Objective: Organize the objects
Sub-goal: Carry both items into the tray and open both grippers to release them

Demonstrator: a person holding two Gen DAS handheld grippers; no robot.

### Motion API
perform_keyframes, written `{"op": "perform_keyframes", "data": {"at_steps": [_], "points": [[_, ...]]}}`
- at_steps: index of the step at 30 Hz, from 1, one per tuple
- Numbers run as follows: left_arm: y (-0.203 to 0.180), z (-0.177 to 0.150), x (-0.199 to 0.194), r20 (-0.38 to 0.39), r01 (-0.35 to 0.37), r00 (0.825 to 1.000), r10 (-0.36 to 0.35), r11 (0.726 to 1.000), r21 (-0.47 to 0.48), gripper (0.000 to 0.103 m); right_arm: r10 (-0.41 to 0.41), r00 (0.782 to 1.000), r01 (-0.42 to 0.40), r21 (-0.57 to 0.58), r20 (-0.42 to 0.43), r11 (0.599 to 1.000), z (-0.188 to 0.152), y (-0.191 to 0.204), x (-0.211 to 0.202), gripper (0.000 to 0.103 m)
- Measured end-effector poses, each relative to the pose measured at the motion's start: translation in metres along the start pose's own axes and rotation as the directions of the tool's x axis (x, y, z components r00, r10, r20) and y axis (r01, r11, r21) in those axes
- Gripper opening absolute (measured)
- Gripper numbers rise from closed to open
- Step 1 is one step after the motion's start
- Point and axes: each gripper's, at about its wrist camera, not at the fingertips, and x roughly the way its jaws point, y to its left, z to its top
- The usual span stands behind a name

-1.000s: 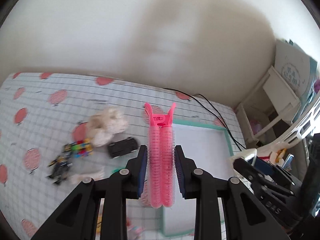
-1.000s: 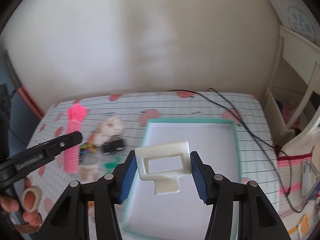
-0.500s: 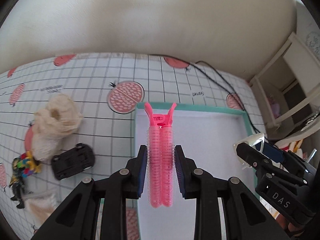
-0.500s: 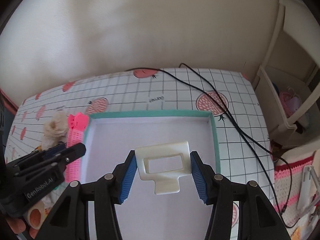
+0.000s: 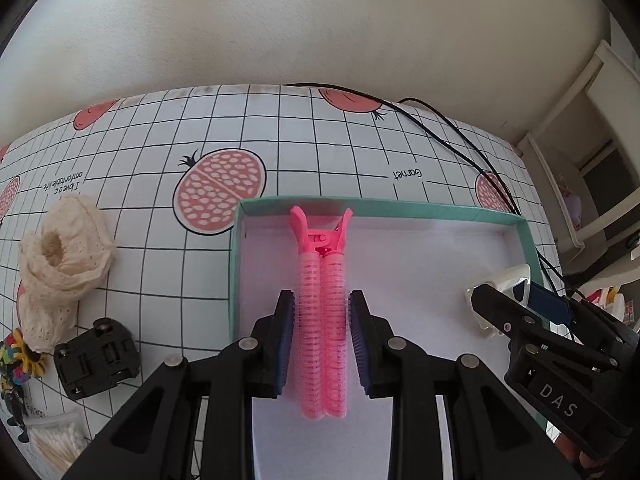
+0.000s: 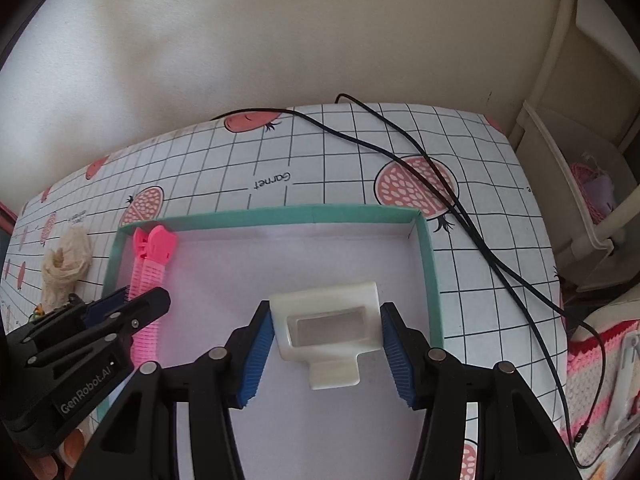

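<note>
Pink hair roller clip (image 5: 322, 320) pinched in the left gripper (image 5: 322, 332), white plastic holder (image 6: 326, 326) pinched in the right gripper (image 6: 326, 354), both centre-frame over the teal-rimmed tray (image 6: 430, 264), probably for dropping in.

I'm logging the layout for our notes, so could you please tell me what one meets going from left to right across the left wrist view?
Colourful toy figure → cream lace fabric → black toy car → pink hair roller clip held in the left gripper, inside the teal-rimmed box → white plastic piece held in the right gripper.
</note>
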Motion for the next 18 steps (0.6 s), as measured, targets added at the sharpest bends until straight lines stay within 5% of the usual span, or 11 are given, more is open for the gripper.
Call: {"op": "perform_keyframes", "data": {"at_steps": [7, 18], "points": [[-0.002, 0.000, -0.002, 0.001, -0.016, 1.000, 0.016, 1.000, 0.010, 0.029, -0.003, 1.000, 0.003, 0.002, -0.014, 1.000, -0.002, -0.001, 0.001, 0.056], [-0.007, -0.004, -0.024, 0.008, -0.016, 1.000, 0.017, 1.000, -0.010, 0.054, 0.004, 1.000, -0.004, 0.006, -0.028, 1.000, -0.007, -0.002, -0.005, 0.059]]}}
